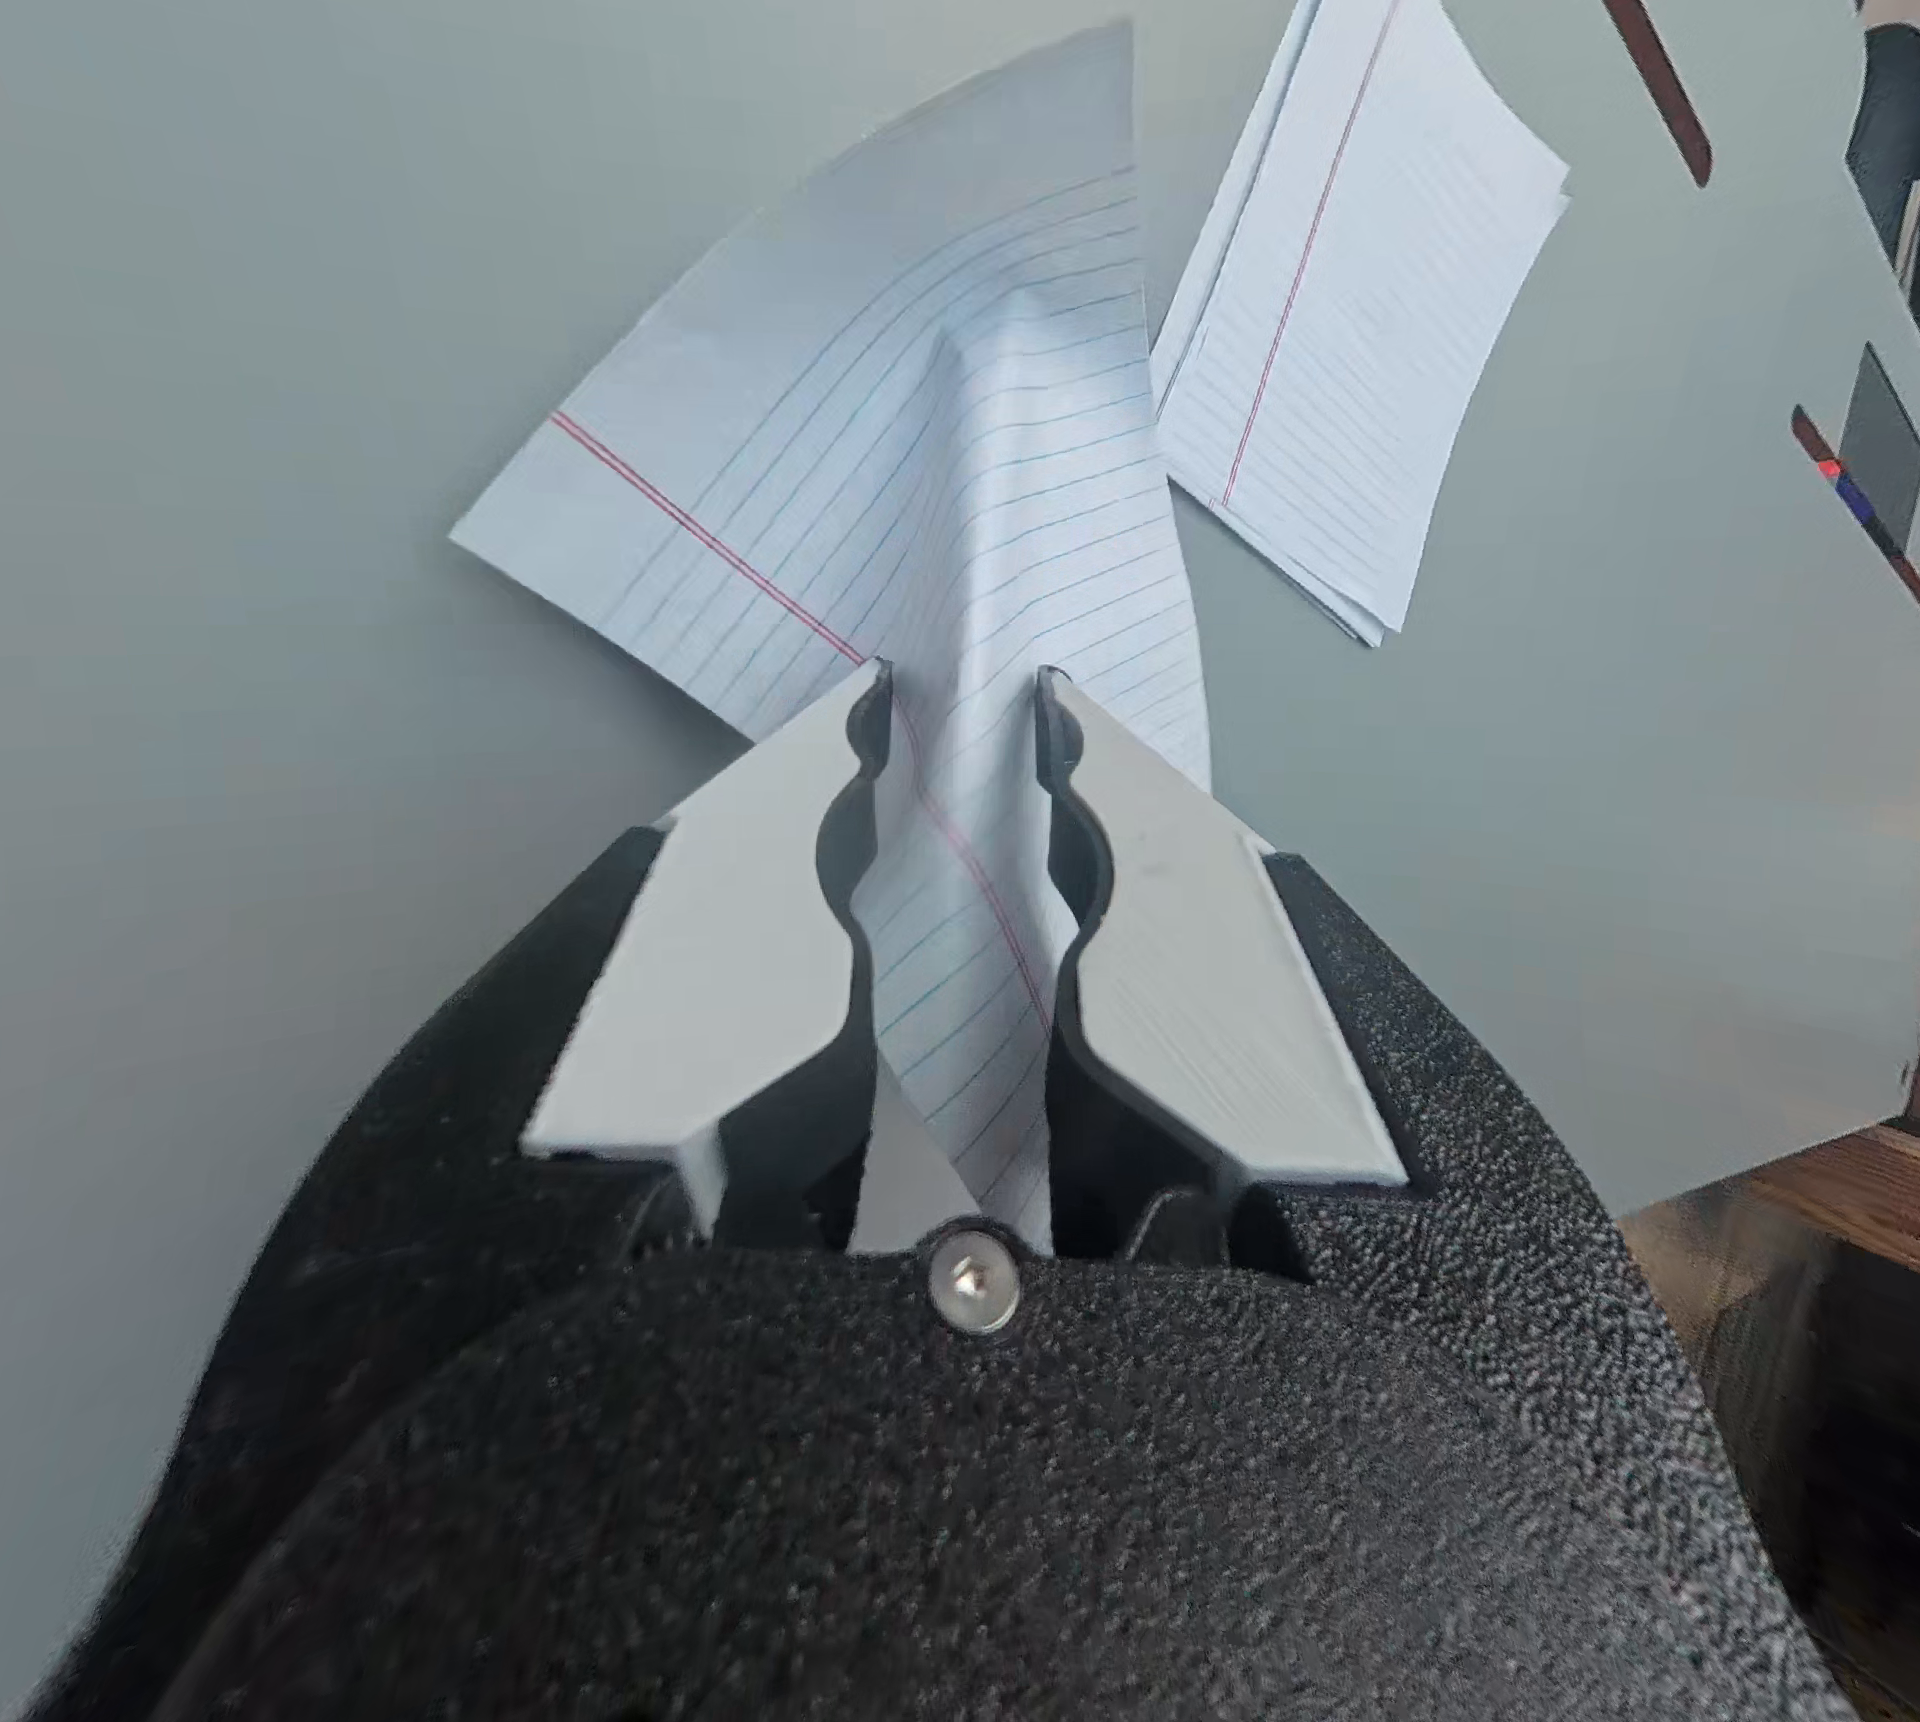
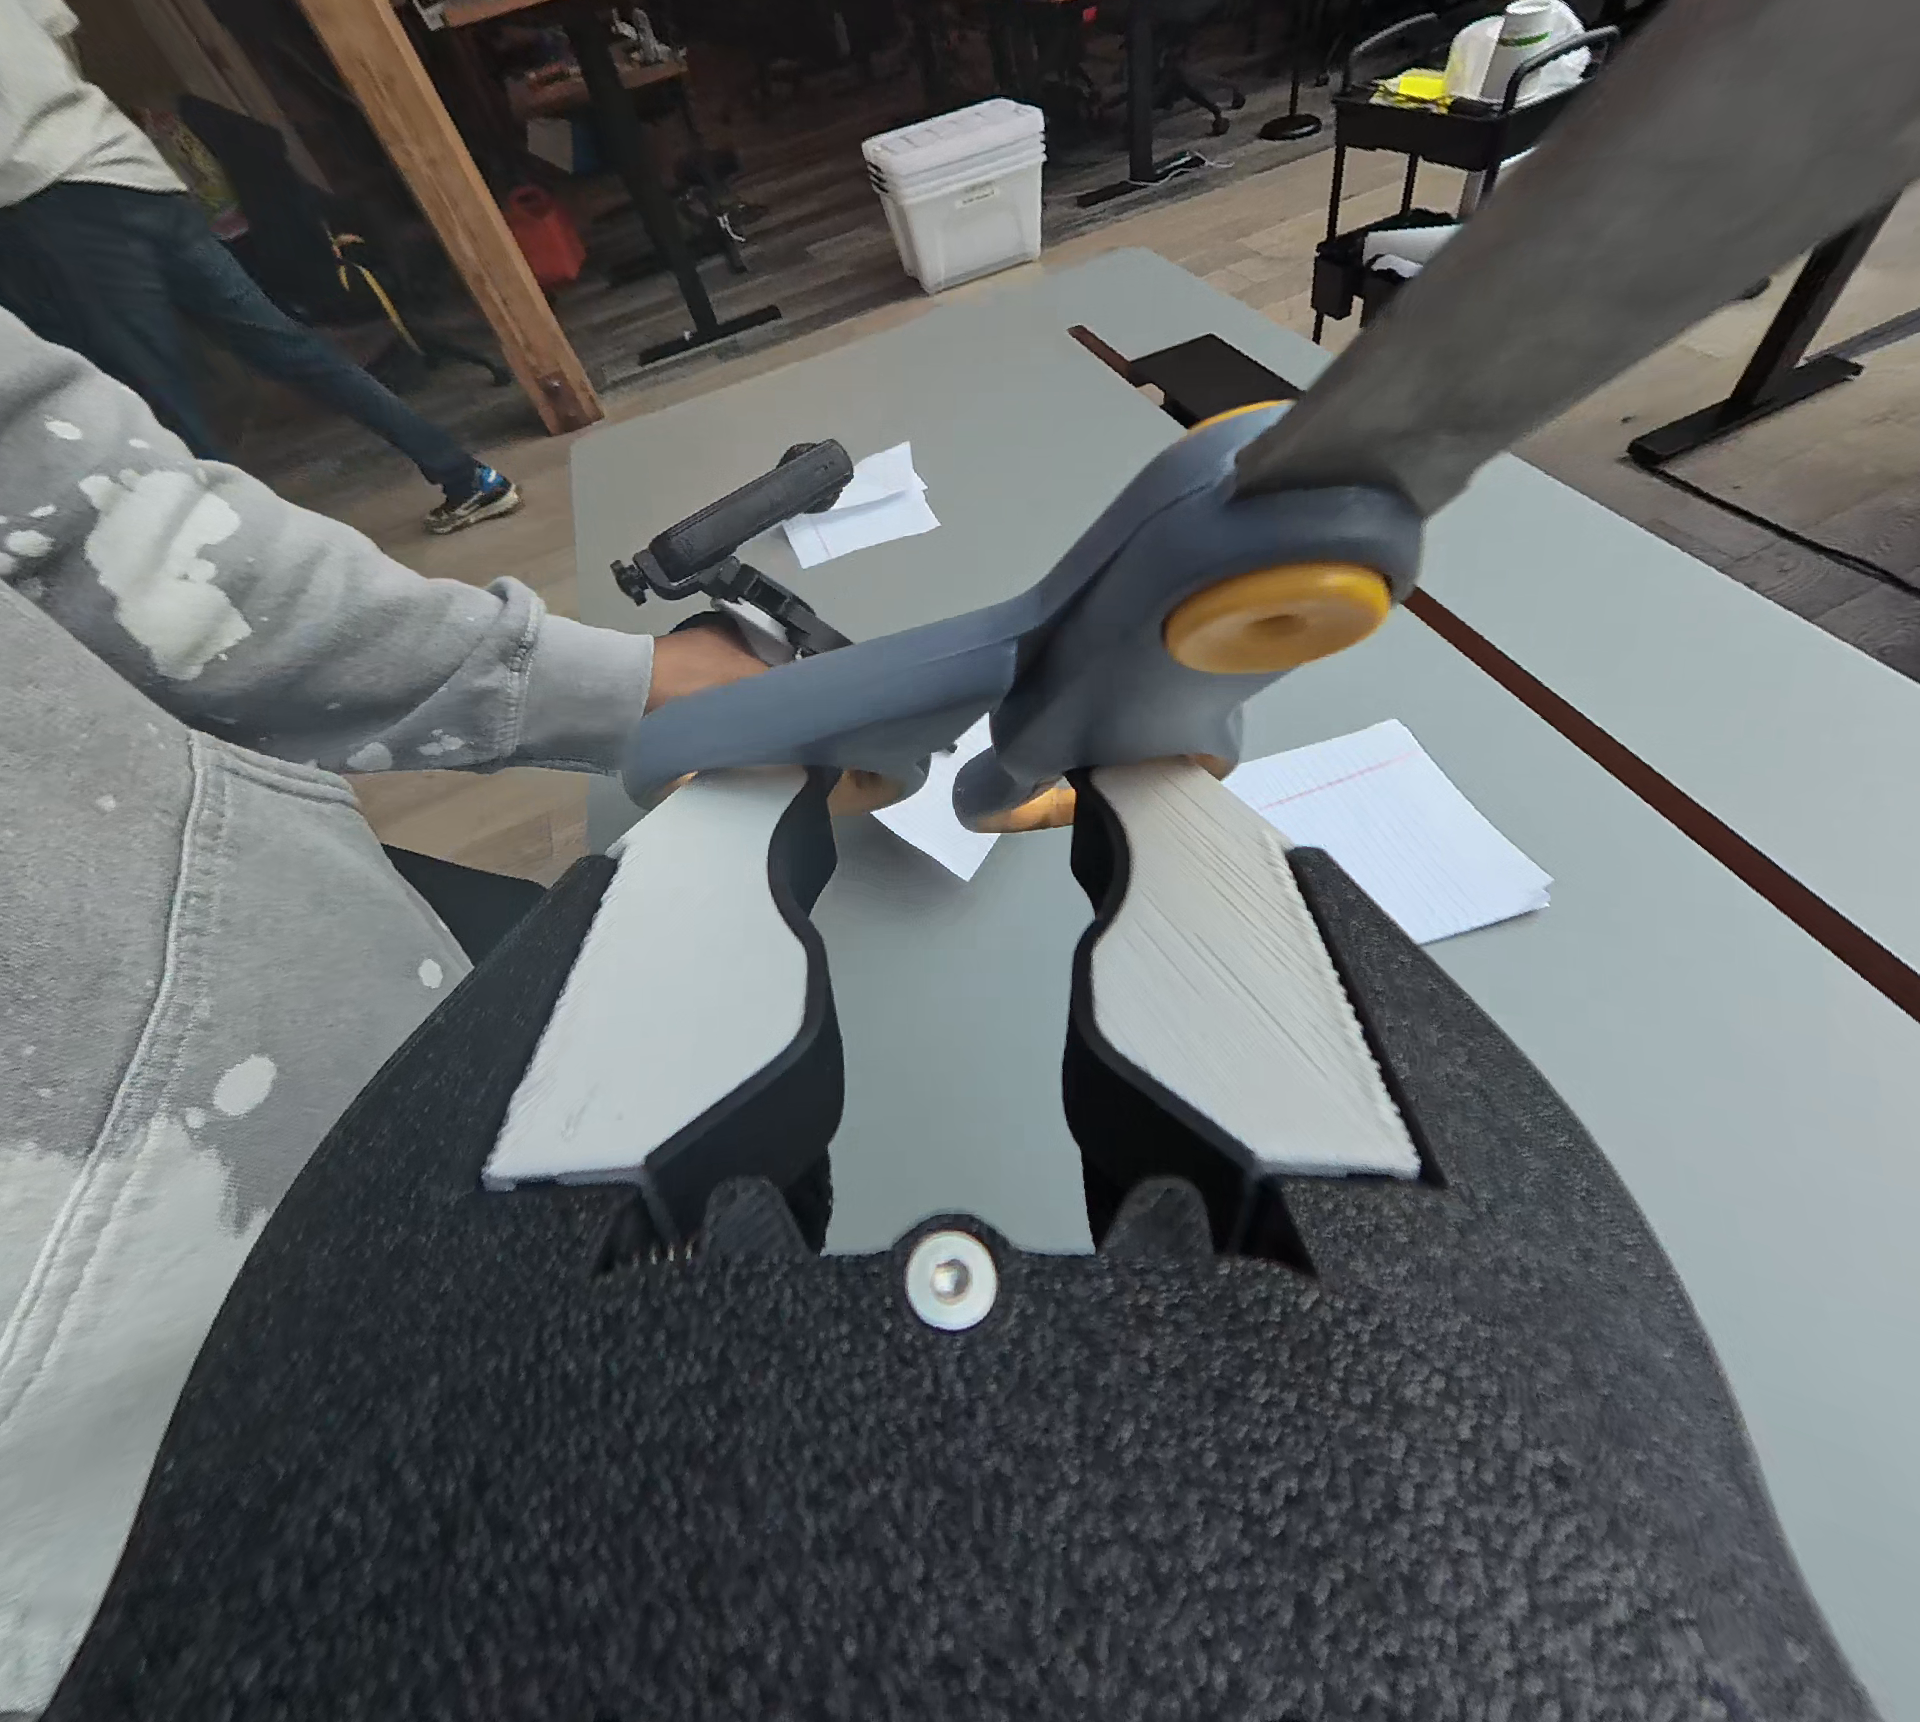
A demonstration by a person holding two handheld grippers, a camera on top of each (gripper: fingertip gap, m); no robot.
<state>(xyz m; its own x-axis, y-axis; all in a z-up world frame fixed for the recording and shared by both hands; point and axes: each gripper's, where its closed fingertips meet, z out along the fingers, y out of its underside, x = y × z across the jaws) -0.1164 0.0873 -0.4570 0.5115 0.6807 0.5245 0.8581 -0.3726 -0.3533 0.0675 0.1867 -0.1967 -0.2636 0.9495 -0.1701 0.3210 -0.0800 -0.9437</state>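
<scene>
In the left wrist view, my left gripper [image 1: 961, 675] is shut on a lined white sheet [image 1: 831, 467]. The sheet runs between the jaws, is bunched there, and lifts off the grey table [image 1: 312, 218]. A folded stack of lined paper [image 1: 1351, 270] lies just right of it. My right gripper [image 2: 951, 789] holds grey scissors [image 2: 1101, 664] with a yellow pivot by the handles. Its fingertips are hidden at the handle loops, and the blade [image 2: 1662, 145] points up and right. The left gripper [image 2: 727, 550], held in a hand, shows farther off above the table.
A stack of lined paper [image 2: 1392, 831] lies right of the scissors, and more sheets [image 2: 862, 509] lie far back. A brown seam [image 2: 1662, 799] crosses the table [image 2: 1662, 1101]. A grey sleeve [image 2: 312, 612] fills the left. Beyond are a wooden post [image 2: 416, 145], white bins [image 2: 961, 186] and a black cart [image 2: 1455, 134].
</scene>
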